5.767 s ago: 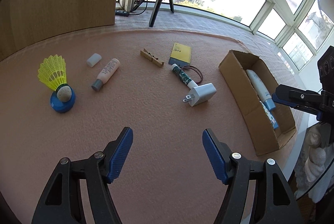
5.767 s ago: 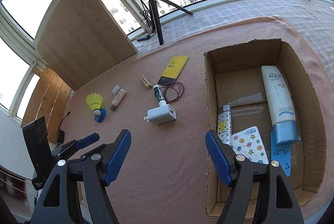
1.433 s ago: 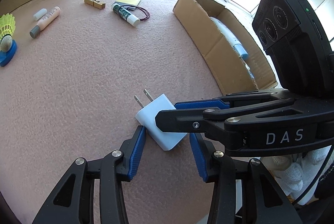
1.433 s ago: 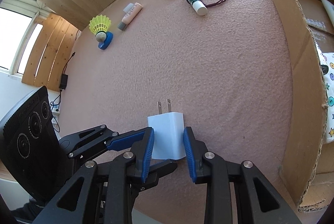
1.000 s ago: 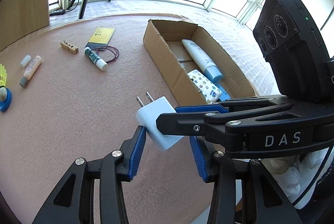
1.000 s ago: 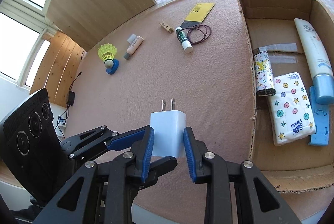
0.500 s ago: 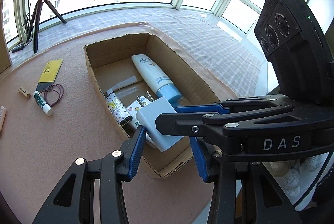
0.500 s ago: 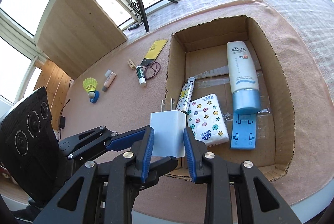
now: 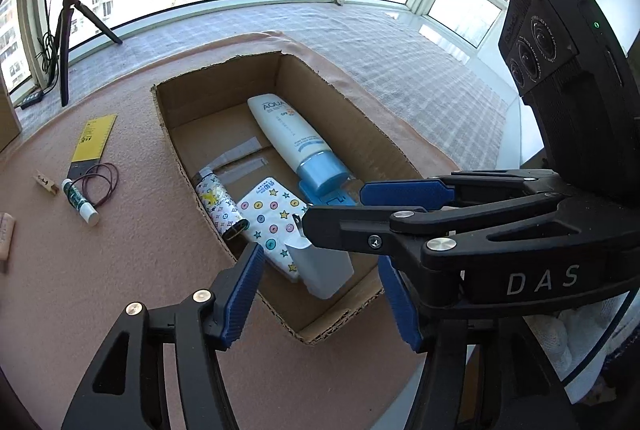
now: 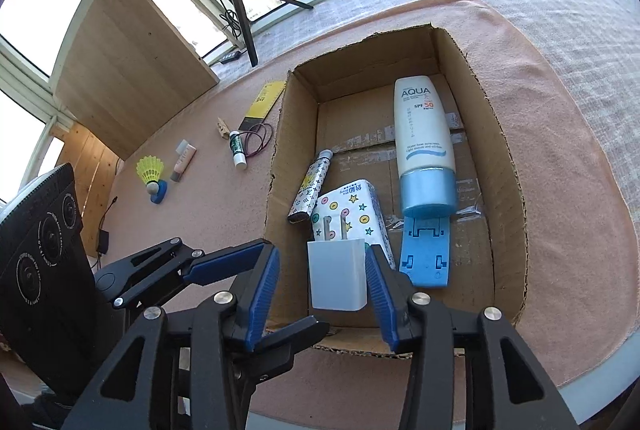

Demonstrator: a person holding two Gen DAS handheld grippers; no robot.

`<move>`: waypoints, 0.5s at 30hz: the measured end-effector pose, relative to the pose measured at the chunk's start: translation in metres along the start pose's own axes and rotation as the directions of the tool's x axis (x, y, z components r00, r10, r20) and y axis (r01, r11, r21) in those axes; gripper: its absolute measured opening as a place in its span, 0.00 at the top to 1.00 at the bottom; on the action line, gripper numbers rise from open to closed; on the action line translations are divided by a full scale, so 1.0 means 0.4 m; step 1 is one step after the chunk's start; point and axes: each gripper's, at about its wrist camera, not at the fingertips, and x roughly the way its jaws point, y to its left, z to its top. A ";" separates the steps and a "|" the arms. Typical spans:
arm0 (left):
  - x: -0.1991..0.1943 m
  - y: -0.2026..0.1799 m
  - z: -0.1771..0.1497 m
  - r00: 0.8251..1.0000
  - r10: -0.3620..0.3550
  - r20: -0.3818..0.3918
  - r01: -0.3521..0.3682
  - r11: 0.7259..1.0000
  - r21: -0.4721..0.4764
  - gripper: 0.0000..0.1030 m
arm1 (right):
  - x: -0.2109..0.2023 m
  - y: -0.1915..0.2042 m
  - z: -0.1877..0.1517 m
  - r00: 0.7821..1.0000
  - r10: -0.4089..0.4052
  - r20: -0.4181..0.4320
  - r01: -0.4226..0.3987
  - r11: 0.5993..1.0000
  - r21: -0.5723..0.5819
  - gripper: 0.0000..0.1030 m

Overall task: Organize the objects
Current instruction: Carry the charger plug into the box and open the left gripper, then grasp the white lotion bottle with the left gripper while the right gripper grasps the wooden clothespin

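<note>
A white charger plug (image 10: pixel 336 276), prongs pointing away, is at the near corner of the cardboard box (image 10: pixel 280 169); whether it rests on the floor I cannot tell. It sits between the blue pads of my right gripper (image 10: pixel 321 252), whose jaws are opening with a clear gap on the left side. My left gripper (image 10: pixel 288 290) crosses from the left, its jaws also opening. In the left wrist view the charger (image 9: pixel 324 272) lies below my left gripper (image 9: pixel 320 256), both pads clear of it. The right gripper (image 9: pixel 334 205) hides its top.
Inside the box (image 9: pixel 216 77) lie a sunscreen tube (image 10: pixel 422 133), a tissue pack (image 10: pixel 352 205), a patterned tube (image 10: pixel 310 193) and a blue stand (image 10: pixel 426 254). On the pink mat to the left are a lip balm (image 10: pixel 237 147), a hair tie (image 10: pixel 260 141), a yellow card (image 10: pixel 266 97), a clothespin (image 10: pixel 223 127) and a shuttlecock (image 10: pixel 151 173).
Both grippers carried the charger from the mat to over the box. In the last half second both sets of jaws spread apart and let go of it; it sits lower, inside the box.
</note>
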 end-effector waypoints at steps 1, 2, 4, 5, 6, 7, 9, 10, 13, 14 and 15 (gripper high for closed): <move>-0.012 0.008 -0.005 1.000 0.001 0.006 -0.001 1.000 -0.001 0.39 | -0.005 0.007 -0.002 1.000 -0.014 0.016 0.014 1.000 -0.002 0.46; -0.027 0.018 -0.012 1.000 0.001 0.012 -0.001 1.000 -0.006 0.39 | -0.009 0.014 -0.003 0.999 -0.025 0.028 0.025 1.000 -0.003 0.46; -0.057 0.044 -0.027 1.000 -0.001 0.016 0.001 1.000 -0.022 0.39 | -0.014 0.032 -0.006 0.998 -0.050 0.043 0.050 0.999 -0.002 0.46; -0.074 0.056 -0.036 1.000 -0.002 0.021 0.003 1.000 -0.026 0.39 | -0.017 0.041 -0.009 0.997 -0.060 0.049 0.060 0.998 0.005 0.46; -0.095 0.069 -0.046 1.000 0.000 0.027 0.001 1.000 -0.028 0.39 | -0.019 0.052 -0.012 0.997 -0.063 0.054 0.063 0.998 0.013 0.46; -0.115 0.085 -0.056 0.999 0.002 0.033 -0.001 0.999 -0.035 0.39 | -0.019 0.064 -0.016 0.996 -0.063 0.059 0.062 0.998 0.015 0.46; -0.153 0.121 -0.079 0.999 0.007 0.040 -0.004 0.998 -0.056 0.39 | -0.016 0.095 -0.022 0.994 -0.081 0.066 0.081 0.997 0.006 0.44; -0.173 0.141 -0.093 0.999 0.012 0.044 -0.010 0.998 -0.063 0.39 | -0.013 0.112 -0.025 0.993 -0.091 0.070 0.091 0.996 0.003 0.43; -0.226 0.203 -0.134 0.998 0.030 0.054 -0.025 0.996 -0.090 0.39 | -0.004 0.166 -0.038 0.992 -0.088 0.093 0.088 0.996 -0.003 0.43; -0.244 0.227 -0.147 0.998 0.035 0.057 -0.029 0.994 -0.102 0.39 | 0.000 0.187 -0.042 0.991 -0.089 0.100 0.091 0.996 -0.013 0.43; -0.260 0.248 -0.161 0.997 0.042 0.059 -0.035 0.993 -0.112 0.39 | 0.006 0.209 -0.045 0.990 -0.093 0.105 0.096 0.995 -0.025 0.43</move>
